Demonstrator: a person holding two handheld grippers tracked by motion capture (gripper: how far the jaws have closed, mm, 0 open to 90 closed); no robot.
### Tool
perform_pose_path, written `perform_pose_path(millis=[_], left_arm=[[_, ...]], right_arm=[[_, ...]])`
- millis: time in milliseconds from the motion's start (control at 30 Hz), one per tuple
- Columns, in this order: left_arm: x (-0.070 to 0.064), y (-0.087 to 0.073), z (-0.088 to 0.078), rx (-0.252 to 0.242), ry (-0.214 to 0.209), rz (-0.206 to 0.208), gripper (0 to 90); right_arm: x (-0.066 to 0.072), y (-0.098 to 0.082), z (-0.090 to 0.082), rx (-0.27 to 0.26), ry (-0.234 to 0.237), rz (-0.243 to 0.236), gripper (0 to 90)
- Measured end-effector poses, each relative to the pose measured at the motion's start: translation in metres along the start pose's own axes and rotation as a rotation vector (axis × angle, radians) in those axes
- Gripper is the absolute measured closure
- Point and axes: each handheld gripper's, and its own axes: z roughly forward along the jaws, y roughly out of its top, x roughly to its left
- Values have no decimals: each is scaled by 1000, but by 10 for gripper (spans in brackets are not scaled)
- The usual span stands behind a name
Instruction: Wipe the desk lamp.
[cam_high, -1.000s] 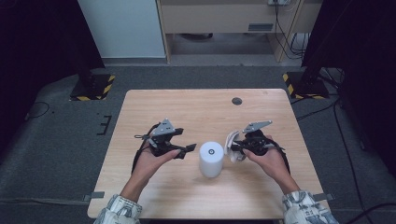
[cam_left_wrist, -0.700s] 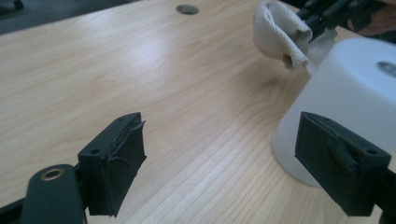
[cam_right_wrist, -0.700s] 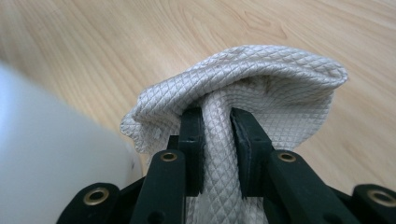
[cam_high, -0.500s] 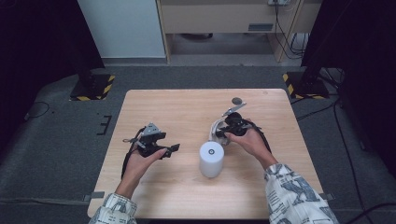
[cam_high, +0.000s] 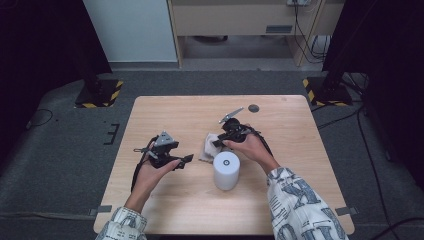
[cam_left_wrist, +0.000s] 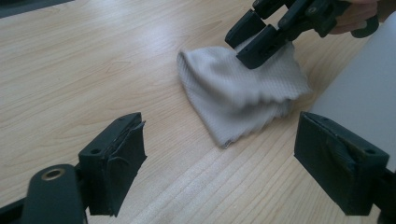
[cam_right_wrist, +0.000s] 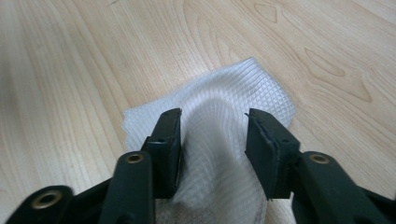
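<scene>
Hiding cloth (cam_right_wrist: 219, 140) fold, right gripper (cam_right_wrist: 212, 135) fingers

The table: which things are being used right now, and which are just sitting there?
Being used:
white cloth
right gripper, fingers just opening around it

Just sitting:
white cylinder
small dark disc
left gripper, open, holding nothing

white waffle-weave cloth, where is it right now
The white waffle-weave cloth lies crumpled on the wooden table near its middle in the high view, just behind the white cylinder, between the right gripper's parted jaws.
</scene>
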Motion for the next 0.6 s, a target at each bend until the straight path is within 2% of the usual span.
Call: perform_pose_path(millis=[167,233,300,433,533,600], left_arm=[[0,3,-1,-8,6,3,159],[-1,6,0,-14,5,2,160],[-2,10,4,-10,7,11,160],[-3,21,19,4,0,37,158],[-4,27,33,14,-3,55,159],[-3,31,41,20,-10,61,162]], right_arm=[[-2,-1,-13,-43,0,5,441],[-2,-1,-21,-54,-16,2,422],[-3,-2,-29,-52,-53,2,406],[-5,-16,-49,-68,-99,26,404],[-8,-33,-63,-88,-143,61,396],[-8,-45,-71,-98,-171,63,376]])
